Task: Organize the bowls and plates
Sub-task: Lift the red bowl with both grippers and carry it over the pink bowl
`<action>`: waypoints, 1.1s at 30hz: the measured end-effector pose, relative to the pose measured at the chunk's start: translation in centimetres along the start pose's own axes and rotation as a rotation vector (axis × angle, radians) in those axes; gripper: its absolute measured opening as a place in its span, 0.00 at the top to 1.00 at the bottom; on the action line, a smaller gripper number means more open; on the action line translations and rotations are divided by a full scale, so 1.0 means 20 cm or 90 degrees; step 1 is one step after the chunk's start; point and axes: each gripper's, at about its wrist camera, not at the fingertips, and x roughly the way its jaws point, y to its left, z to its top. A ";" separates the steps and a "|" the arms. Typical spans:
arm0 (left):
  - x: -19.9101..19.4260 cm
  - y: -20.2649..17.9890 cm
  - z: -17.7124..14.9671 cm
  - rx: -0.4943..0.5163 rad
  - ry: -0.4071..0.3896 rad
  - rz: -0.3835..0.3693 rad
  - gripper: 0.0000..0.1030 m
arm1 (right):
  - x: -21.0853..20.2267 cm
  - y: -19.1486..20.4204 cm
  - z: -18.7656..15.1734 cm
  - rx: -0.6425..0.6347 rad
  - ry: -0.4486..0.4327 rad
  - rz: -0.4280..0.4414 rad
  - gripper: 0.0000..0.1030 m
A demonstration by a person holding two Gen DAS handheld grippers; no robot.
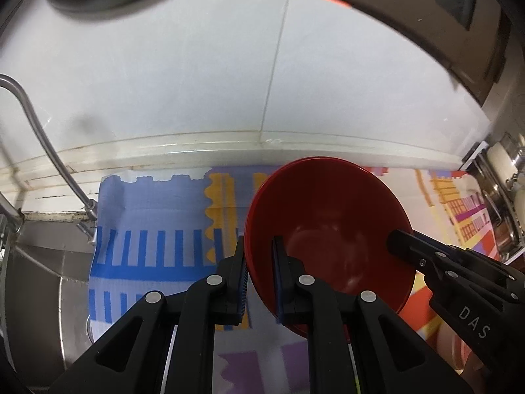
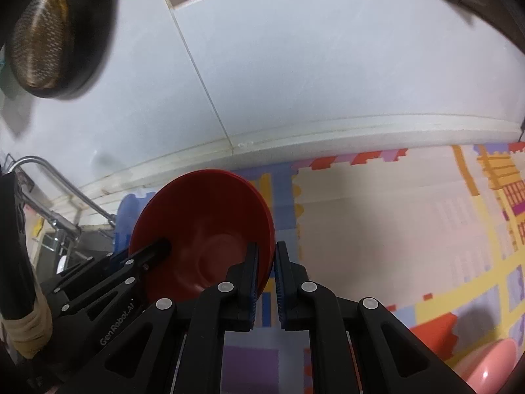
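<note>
White tiled wall fills the back, and below it the counter wears a bright patterned mat running from the sink edge on the left across to the right. A dark hanging pan sits high on the wall, a steel faucet curves over the sink corner, and a pink dish peeks in at the mat's near right corner.

Now the action: the red bowls, at least two nested by the doubled rim, are tilted and up off the mat, above its middle near the back edge. Left gripper is clamped on the rim's left side, one pad inside, one outside. Right gripper is pinched on the opposite rim the same way. Two grips, one stack.

Here's the worry: both holds are thin rim pinches on smooth, glossy ware. If the two hands drift apart or twist against each other, one pad could skate off and the stack swings from a single edge. And since the jaws seem to bite the nested rims together, a loosened grip could let the inner bowl slide out and clatter onto the mat or into the sink.
</note>
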 end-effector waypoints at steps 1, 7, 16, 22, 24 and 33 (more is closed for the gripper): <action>-0.03 -0.02 -0.01 -0.002 -0.005 -0.004 0.86 | -0.02 0.00 -0.01 0.000 -0.002 0.000 0.89; -0.20 -0.11 -0.04 0.005 -0.026 -0.015 0.86 | -0.21 -0.04 -0.07 0.001 -0.025 0.001 0.89; -0.39 -0.33 -0.12 0.034 -0.052 -0.033 0.86 | -0.48 -0.16 -0.17 0.026 -0.060 0.000 0.89; -0.50 -0.48 -0.19 0.057 -0.065 -0.048 0.85 | -0.67 -0.24 -0.26 0.036 -0.088 -0.013 0.89; -0.53 -0.53 -0.22 0.064 -0.068 -0.055 0.85 | -0.73 -0.26 -0.29 0.037 -0.095 -0.018 0.89; -0.61 -0.78 -0.35 0.080 -0.067 -0.090 0.85 | -0.93 -0.44 -0.44 0.051 -0.110 -0.040 0.89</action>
